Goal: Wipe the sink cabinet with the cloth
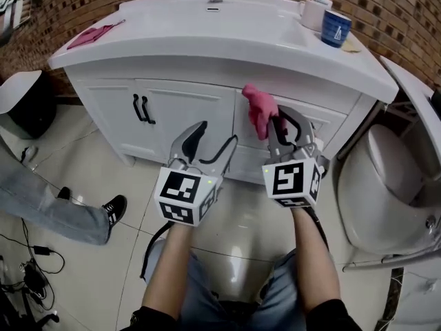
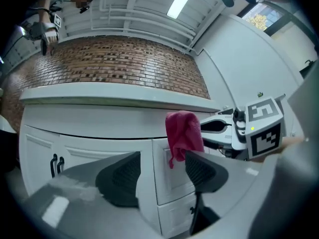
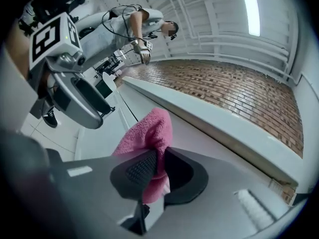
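Ready to wipe: pink terry cloth [image 1: 258, 107] at the white sink cabinet [image 1: 182, 105]
Your right gripper [image 1: 277, 124] pinches it; press it flat on the cabinet front. Your left gripper [image 1: 216, 135] is spread, empty.

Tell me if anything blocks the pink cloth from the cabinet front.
Nothing visible does. The right gripper holds the pink cloth right up at the white cabinet front, with no object between them; whether they touch is unclear. The left gripper hangs open off to the side, clear of that path.
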Available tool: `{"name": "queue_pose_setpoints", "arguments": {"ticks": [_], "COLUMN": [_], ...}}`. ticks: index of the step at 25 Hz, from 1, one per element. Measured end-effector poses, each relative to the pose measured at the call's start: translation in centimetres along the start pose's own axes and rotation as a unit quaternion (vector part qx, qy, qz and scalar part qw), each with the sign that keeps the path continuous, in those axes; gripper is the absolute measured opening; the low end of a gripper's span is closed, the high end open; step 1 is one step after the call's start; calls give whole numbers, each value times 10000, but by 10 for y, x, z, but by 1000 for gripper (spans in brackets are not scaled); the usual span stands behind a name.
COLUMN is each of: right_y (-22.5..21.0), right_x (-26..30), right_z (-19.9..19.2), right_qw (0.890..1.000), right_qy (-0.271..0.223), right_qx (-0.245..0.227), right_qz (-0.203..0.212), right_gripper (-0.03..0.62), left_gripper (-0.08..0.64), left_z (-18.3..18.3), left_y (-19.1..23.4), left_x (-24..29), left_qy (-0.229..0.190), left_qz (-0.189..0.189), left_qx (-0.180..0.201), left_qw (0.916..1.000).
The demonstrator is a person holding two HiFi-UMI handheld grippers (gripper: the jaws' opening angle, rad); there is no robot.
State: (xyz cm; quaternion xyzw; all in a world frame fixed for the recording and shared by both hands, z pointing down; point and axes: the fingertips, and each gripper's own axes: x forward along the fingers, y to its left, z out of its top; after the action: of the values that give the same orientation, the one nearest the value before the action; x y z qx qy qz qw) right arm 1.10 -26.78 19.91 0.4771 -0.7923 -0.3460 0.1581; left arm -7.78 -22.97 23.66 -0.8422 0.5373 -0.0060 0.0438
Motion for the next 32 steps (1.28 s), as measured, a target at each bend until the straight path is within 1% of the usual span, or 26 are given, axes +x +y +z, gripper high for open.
{"name": "queue_pose_setpoints", "arguments": {"ticks": [2,5,7,9,12,14,16,19,21,23,27,30,32], "right_y": [5,27,38,39,31,22,9,-17,-40,-65,-109,-120,-114], "right_x": [14,33,43,50,49,42,33,10,-8,-29,-67,-80,-79], "right_z": [8,6,0,-5,-15,-24,-38,-67,-90,-113,-154,-168,-165], "right_qw": [9998,9987,9979,9979,9977,9965,9945,9898,9840,9758,9532,9427,9410], "right_qy": [-79,60,200,308,472,640,861,1250,1543,1844,2389,2464,2334], "right_qx": [-204,-510,-597,-571,-477,-490,-498,-381,-235,-12,458,996,1425], "right_qz": [-27,50,116,68,-99,-207,-321,-575,-858,-1174,-1798,-2015,-1993], "right_gripper": [35,35,35,35,35,35,35,35,37,37,35,35,35], "left_gripper": [285,285,285,285,285,284,284,284,284,284,284,284,284], "left_z": [-1,-16,-26,-32,-36,-39,-42,-47,-52,-53,-55,-56,-56], "left_y": [6,7,6,4,2,2,0,-12,-23,-35,-57,-55,-45], "left_x": [1,-4,-4,-2,2,6,12,24,33,41,53,57,56], "left_qy": [-90,-21,49,89,102,114,125,162,197,189,150,159,155], "left_qz": [12,24,16,-29,-112,-161,-251,-447,-586,-725,-968,-963,-843], "left_qx": [-86,-185,-254,-240,-145,-156,-173,-164,-180,-221,-217,-222,-263], "left_qw": [9999,9998,9997,9997,9998,9997,9995,9987,9979,9969,9950,9950,9960]}}
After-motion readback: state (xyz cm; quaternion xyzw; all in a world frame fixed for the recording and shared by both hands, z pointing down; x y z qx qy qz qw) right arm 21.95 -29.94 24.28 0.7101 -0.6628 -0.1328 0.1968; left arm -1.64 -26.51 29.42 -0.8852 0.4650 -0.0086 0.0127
